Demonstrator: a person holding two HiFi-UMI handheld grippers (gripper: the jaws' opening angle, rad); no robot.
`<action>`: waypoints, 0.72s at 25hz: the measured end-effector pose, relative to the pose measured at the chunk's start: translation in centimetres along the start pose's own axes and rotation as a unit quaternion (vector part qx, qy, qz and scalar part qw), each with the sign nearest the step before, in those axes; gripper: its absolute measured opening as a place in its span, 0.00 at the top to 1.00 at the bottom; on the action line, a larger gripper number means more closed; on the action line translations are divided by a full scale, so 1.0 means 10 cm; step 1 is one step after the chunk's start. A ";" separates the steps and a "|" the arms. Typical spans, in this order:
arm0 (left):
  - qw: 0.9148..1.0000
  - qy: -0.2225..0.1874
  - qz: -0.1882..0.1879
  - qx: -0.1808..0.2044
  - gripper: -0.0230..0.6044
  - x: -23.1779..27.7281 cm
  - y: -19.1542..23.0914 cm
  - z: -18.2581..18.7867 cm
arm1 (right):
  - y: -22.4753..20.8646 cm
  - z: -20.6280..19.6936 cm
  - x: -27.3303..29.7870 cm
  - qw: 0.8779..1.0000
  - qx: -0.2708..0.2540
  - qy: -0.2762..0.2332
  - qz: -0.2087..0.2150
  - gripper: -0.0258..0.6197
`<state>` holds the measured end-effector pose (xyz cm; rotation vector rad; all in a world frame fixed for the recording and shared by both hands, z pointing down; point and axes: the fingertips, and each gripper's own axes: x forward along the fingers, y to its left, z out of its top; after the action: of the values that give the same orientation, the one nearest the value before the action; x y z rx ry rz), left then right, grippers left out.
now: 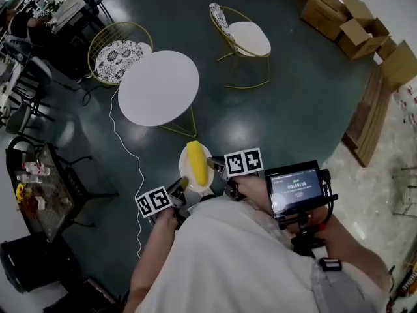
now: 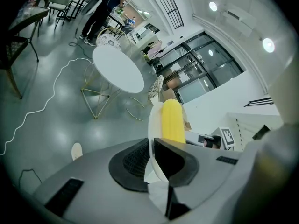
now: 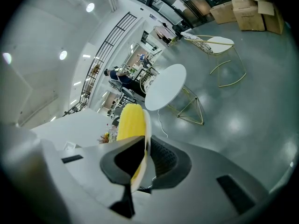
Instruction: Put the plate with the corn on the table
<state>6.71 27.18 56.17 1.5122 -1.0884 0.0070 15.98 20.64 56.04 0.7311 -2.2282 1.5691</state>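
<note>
Both grippers are on the plate (image 1: 185,163), one per side. Left gripper (image 2: 151,147): fingers narrow, pinched on the plate rim, which shows edge-on between them. Right gripper (image 3: 144,154): same, fingers clamped on the opposite rim. In the head view the left gripper sits at the plate's lower left and the right gripper at its right. Yellow corn (image 1: 197,162) lies lengthwise on the plate, one end toward the top of the frame. The plate is held in the air at lower centre of the head view, over the dark floor, not on the worktop (image 1: 158,87). The round white worktop is upper left of centre, well apart from the plate. Wire chair (image 1: 119,56) just beside the worktop's upper left, second chair (image 1: 246,39) top centre. White cable (image 1: 127,150) snakes across the floor left of the plate. Cardboard boxes (image 1: 345,18) upper right. Small screen (image 1: 295,189) lower right, near the right gripper.
</note>
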 end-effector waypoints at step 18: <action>1.000 -0.018 0.018 -0.017 0.90 -0.08 0.05 -0.23 | -0.01 -0.19 -0.01 0.999 -0.008 0.031 0.014 0.88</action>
<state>7.22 29.49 56.79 1.4677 -1.1384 -0.0138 16.05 22.40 56.71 0.6421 -2.2127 1.5631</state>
